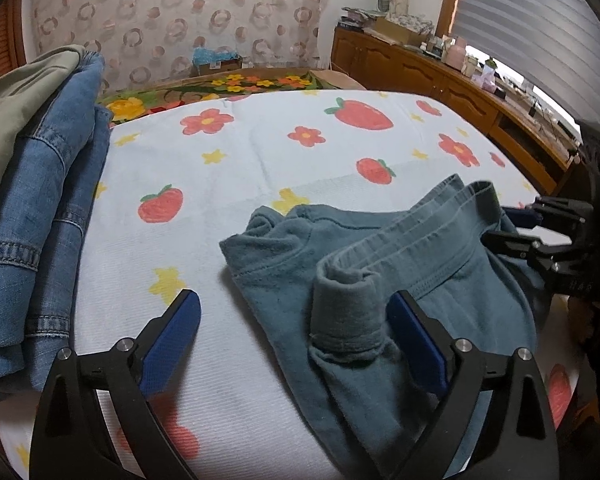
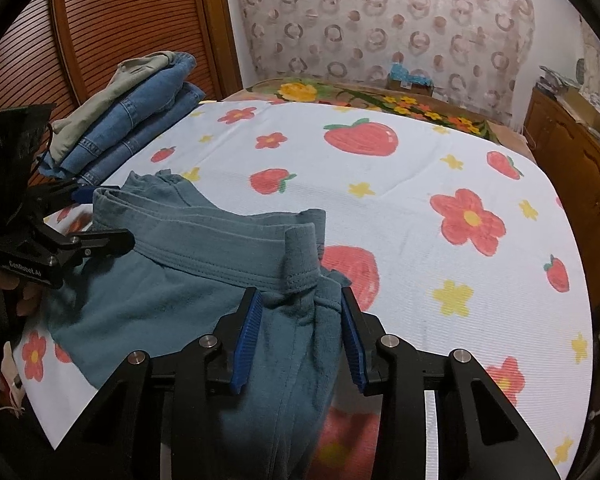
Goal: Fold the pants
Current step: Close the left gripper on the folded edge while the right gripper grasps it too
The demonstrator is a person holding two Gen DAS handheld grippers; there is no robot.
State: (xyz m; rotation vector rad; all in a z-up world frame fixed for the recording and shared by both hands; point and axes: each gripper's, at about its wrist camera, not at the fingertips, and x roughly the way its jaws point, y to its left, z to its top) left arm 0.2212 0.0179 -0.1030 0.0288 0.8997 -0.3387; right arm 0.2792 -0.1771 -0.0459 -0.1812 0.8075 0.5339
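Teal-grey pants (image 1: pixel 380 248) lie bunched on the strawberry-print sheet (image 1: pixel 240 168), waistband raised. My left gripper (image 1: pixel 294 300) stands open and wide; the waistband's folded end (image 1: pixel 348 308) sits between its pads, close to the right-hand one, unpinched. In the right wrist view the pants (image 2: pixel 204 300) run under my right gripper (image 2: pixel 300 294), whose blue pads close on a bunch of cloth just below the waistband's other end (image 2: pixel 300 256). The left gripper (image 2: pixel 108 216) shows at that view's left, and the right gripper (image 1: pixel 498 224) shows at the left view's right edge.
A stack of folded jeans under an olive garment (image 1: pixel 40 200) (image 2: pixel 140 120) sits on the bed's left side. A wooden cabinet (image 1: pixel 460 92) runs along the right. A louvred wooden door (image 2: pixel 120 20) stands behind the stack. A hand (image 2: pixel 24 292) holds the left gripper.
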